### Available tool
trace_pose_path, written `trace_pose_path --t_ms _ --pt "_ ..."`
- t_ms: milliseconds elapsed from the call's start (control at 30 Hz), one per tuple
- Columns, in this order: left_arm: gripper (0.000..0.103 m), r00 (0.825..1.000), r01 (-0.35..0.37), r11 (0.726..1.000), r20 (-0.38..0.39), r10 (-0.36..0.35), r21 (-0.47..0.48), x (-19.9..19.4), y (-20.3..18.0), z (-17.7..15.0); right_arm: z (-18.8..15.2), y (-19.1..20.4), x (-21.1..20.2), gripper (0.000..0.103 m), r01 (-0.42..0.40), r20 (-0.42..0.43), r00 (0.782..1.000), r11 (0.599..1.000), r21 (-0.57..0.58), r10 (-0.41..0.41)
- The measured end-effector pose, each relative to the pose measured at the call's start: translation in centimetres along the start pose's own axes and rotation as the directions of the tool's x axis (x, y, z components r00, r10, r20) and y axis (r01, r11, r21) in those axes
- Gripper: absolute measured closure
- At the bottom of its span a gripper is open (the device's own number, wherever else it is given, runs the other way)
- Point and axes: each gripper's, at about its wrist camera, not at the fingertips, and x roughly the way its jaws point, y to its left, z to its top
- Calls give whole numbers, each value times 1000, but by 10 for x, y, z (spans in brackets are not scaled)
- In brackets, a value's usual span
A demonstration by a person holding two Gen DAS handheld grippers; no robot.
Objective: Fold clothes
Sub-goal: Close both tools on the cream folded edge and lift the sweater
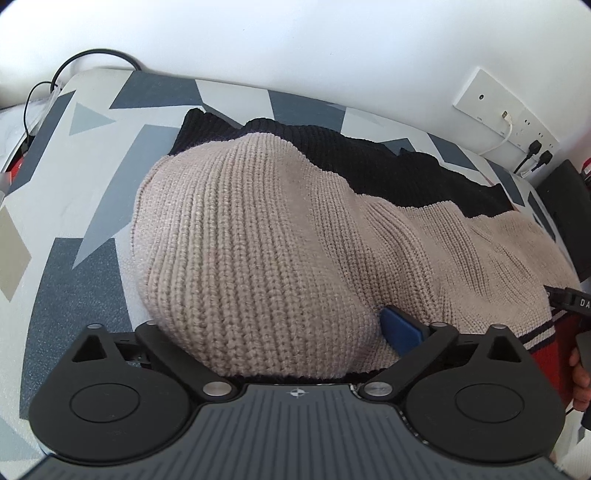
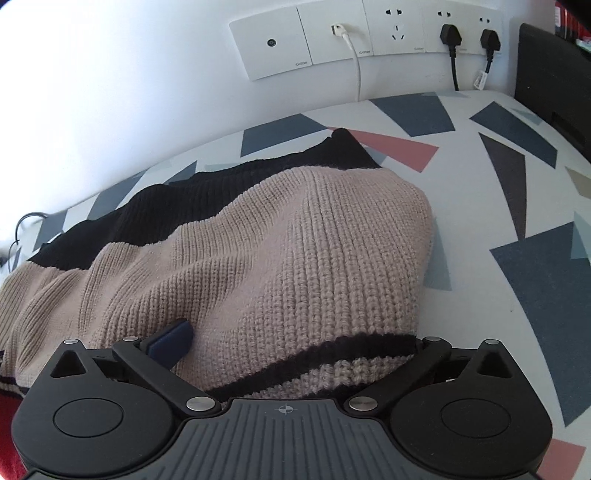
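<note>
1. the sweater (image 1: 266,236) is a chunky beige knit with a black band along its far side. it's lying on the tabletop (image 1: 85,177), which is white with grey, blue and pinkish geometric shapes, and the black band runs close to the tabletop's far edge by the wall.
2. left gripper (image 1: 280,332) has its jaws spread wide with a bunched-up fold of the beige knit sitting between them. only one blue pad (image 1: 400,332) peeks out, and it lies against the knit; the other is buried under the fabric, so it's a wide grip on cloth or just jaws around it, can't tell which.
3. right gripper (image 2: 295,343) is the same story: jaws wide, the striped hem end of the sweater bulging up between them, one blue pad (image 2: 171,341) showing.
4. a bit of red trim shows at the sweater's near edge, and a hand (image 1: 581,380) is at the right border of the left wrist view.
5. wall sockets (image 2: 369,35) sit above the far edge, with a white cable (image 2: 356,59) and two black plugs (image 2: 448,33) in them.
</note>
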Motion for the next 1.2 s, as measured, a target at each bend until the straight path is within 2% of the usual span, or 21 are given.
trace_pose_path --t_ms 67,133,167,233,267,333,400,500,567,633,700,833,900,1033,1100,1200 --pt "2 1000 -20 1000 -12 20 3 1 -4 2 1 -1 0 1 -13 -6 1000 1000 -1 13" --pt "4 999 -27 1000 -21 27 0 1 -5 4 2 -1 -1 7 -28 -17 999 1000 -2 28" --pt "6 999 -30 1000 -26 30 -1 0 -5 4 2 -1 -2 14 -39 -23 999 999 1 39" --pt "23 999 -8 1000 -35 8 18 -4 -6 4 3 2 -3 25 -74 -38 997 997 14 74" --pt "27 999 10 1000 -43 -9 19 -6 -6 5 3 4 -3 31 -93 -50 994 996 11 93" --pt "42 999 20 1000 -47 -19 23 -12 -6 4 2 12 -1 40 -148 -81 986 989 10 149" --pt "48 1000 8 999 -30 -7 40 -20 -10 0 0 22 0 49 -204 -110 973 979 3 203" --pt "51 997 -62 992 40 58 110 -38 -23 -21 -13 50 -6 59 -241 -100 967 969 -50 236" --pt "51 992 -92 993 89 85 77 -54 -20 -36 -23 69 -16 64 -225 -61 974 971 -82 220" --pt "52 984 -117 992 137 110 41 -70 -17 -51 -30 77 -28 68 -224 -18 975 973 -51 223" --pt "53 981 -81 996 175 88 -46 -94 -2 -61 -32 77 -43 70 -242 20 970 970 -6 242" --pt "54 968 -67 991 233 93 -119 -140 17 -75 -29 80 -72 71 -277 82 958 961 20 275" --pt "54 961 -62 989 259 95 -133 -160 19 -85 -26 82 -88 71 -332 98 939 943 15 329" --pt "54 944 -69 978 304 127 -195 -196 15 -107 -28 104 -104 71 -436 53 897 898 -64 439" --pt "54 931 -90 968 326 165 -235 -212 10 -121 -30 116 -109 71 -492 16 868 865 -103 496" --pt "55 901 -148 938 349 259 -313 -235 0 -145 -34 136 -111 71 -591 -74 806 791 -158 587"
